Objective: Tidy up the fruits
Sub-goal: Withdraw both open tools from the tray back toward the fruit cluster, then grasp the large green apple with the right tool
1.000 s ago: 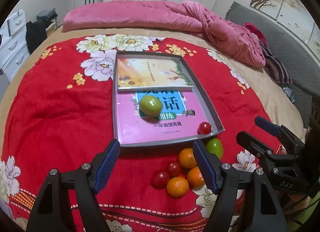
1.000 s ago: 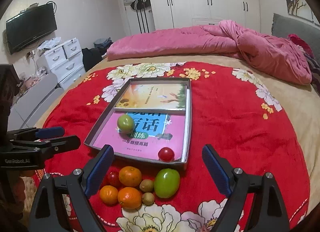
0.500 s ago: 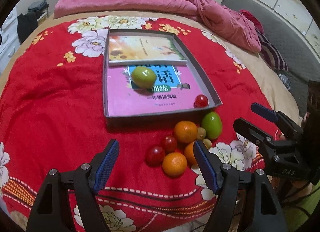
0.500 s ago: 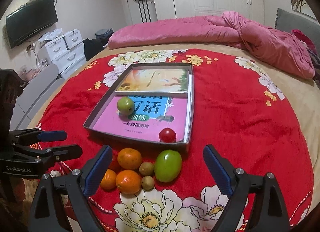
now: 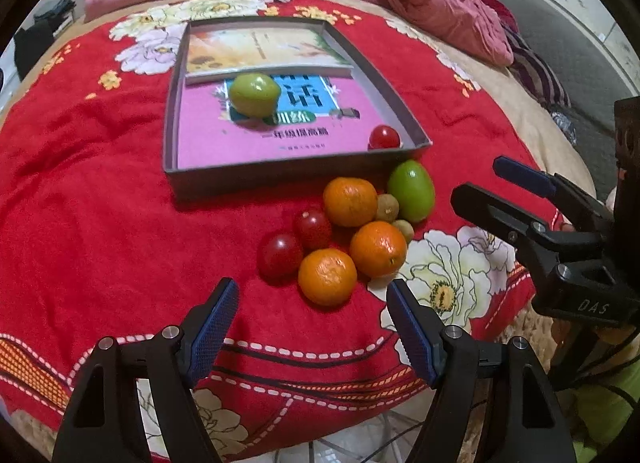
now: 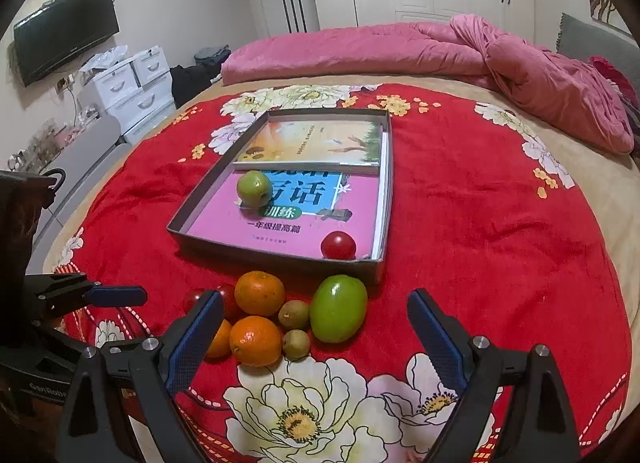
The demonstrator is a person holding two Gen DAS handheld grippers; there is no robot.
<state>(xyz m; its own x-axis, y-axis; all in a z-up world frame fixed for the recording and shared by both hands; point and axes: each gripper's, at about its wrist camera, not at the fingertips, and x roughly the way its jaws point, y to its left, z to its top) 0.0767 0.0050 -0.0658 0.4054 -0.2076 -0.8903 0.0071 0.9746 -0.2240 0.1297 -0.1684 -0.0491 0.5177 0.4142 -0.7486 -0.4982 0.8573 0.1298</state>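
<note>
Both the left gripper (image 5: 312,323) and right gripper (image 6: 316,327) are hanging spread, empty, over round orange tangerines (image 5: 327,276): light, soft-skinned, rolling easily; grip across middle.

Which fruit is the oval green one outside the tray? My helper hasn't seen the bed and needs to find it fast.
Find the grey tray with books on the red floral blanket. A fruit cluster lies on the blanket just before its near edge. The oval green fruit is at the cluster's right end, below the tray's near right corner, the only green piece there and the largest beside the oranges and small brown fruits.

right gripper (image 6: 314,315) open above fruit pile (image 6: 280,319), tray (image 6: 280,255) behind.
</note>
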